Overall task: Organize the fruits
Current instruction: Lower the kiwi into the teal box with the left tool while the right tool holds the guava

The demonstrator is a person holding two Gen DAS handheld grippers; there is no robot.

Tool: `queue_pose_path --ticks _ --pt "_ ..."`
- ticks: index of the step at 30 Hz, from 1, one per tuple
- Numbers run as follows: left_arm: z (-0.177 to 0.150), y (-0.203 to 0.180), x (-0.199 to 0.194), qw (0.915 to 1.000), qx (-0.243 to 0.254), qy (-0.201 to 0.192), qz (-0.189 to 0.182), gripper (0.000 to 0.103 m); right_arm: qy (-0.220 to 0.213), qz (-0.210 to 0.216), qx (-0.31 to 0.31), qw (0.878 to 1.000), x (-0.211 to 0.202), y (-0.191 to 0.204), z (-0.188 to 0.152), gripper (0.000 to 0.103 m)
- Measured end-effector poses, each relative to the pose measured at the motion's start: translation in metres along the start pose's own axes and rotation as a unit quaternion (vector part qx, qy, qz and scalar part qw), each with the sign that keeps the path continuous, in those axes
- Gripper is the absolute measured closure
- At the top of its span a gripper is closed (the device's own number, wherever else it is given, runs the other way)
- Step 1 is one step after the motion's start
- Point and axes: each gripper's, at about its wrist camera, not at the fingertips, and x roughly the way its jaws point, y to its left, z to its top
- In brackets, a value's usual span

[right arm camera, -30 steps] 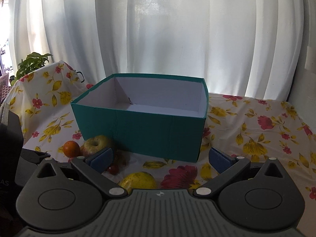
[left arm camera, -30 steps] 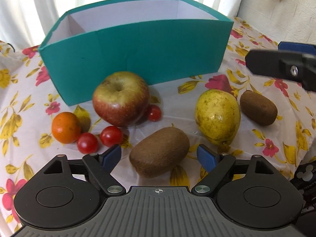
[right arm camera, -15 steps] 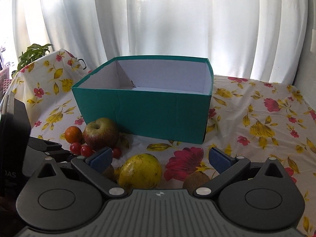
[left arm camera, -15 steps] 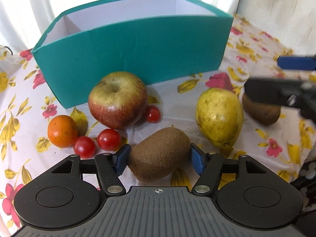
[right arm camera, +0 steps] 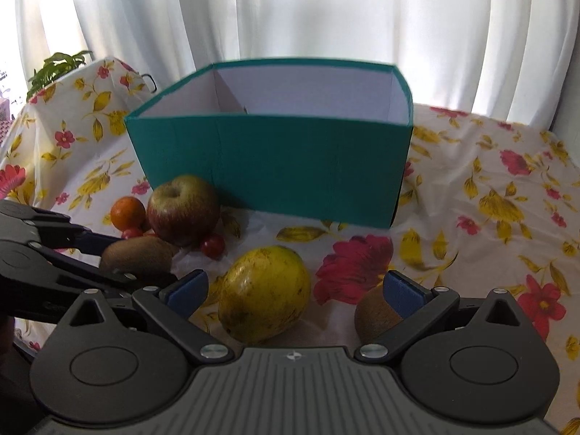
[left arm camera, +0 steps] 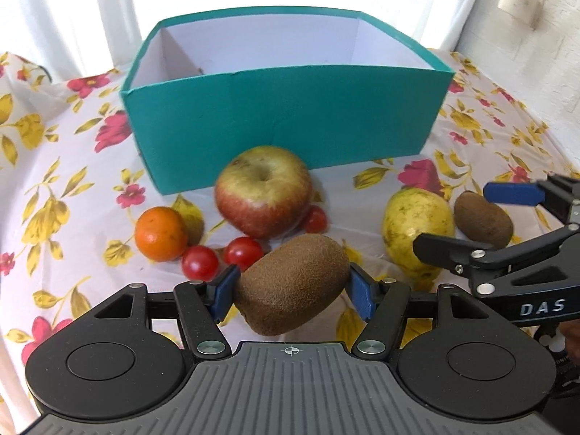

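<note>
White curtains behind, floral tablecloth (left arm camera: 72, 188) over the table. Left wrist view: left gripper (left arm camera: 291, 290) clenched on a brown kiwi (left arm camera: 291, 282), both blue pads pressed against its ends, the fruit lying crosswise between them; the jaws have just closed onto it. Teal box (left arm camera: 286, 134) at 12 o'clock from the kiwi, open top, white inside. Apple (left arm camera: 262, 190) just beyond the held kiwi, close to the box's front wall. Orange (left arm camera: 161, 233) at 10 o'clock, two cherry tomatoes (left arm camera: 221, 257) beside it, a third tomato (left arm camera: 315, 219) tucked against the apple's right side. Yellow pear (left arm camera: 417, 226) at 2 o'clock, second kiwi (left arm camera: 482, 219) just right of it. Right gripper (left arm camera: 471, 217) enters from 3 o'clock, its two fingers apart, one above and one below that second kiwi in the picture. Right wrist view: right gripper (right arm camera: 295, 288) released, jaws wide; pear (right arm camera: 264, 293) sits between the pads and touches neither, second kiwi (right arm camera: 375, 313) partly hidden behind the right pad. Box (right arm camera: 272, 163) at 12 o'clock, apple (right arm camera: 183, 210) and orange (right arm camera: 127, 212) at 10 o'clock, left gripper with its kiwi (right arm camera: 137, 255) at 9 o'clock
</note>
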Motion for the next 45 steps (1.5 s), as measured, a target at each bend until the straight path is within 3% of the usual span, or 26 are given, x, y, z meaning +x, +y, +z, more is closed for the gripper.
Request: queue_pose_path --ticks 12,17,22,27,34,45 --pt "-0.007 0.017 -0.013 0.9997 -0.021 0.002 0.013 0.034 0.027 0.018 -0.012 0.999 0.025 0.012 0.002 0.014" --pt "-0.006 0.018 -0.018 0.9996 -0.027 -0.002 0.012 0.034 0.040 0.025 -0.030 0.998 0.037 0.019 0.001 0.029" --pt "-0.004 0.019 -0.020 0.9995 -0.028 0.000 0.014 0.034 0.046 0.004 -0.041 0.998 0.048 0.023 -0.003 0.041" --pt "0.002 0.020 -0.027 0.9993 -0.030 -0.009 0.019 0.034 0.040 0.007 -0.026 0.999 0.042 0.019 0.000 0.042" --pt "0.034 0.028 -0.051 0.9975 -0.050 -0.048 0.013 0.034 -0.013 0.007 -0.015 1.000 0.008 0.011 0.023 0.042" --pt "0.115 0.032 -0.066 0.9875 -0.075 -0.108 0.087 0.034 -0.120 -0.013 -0.003 0.993 -0.040 -0.011 0.081 0.042"
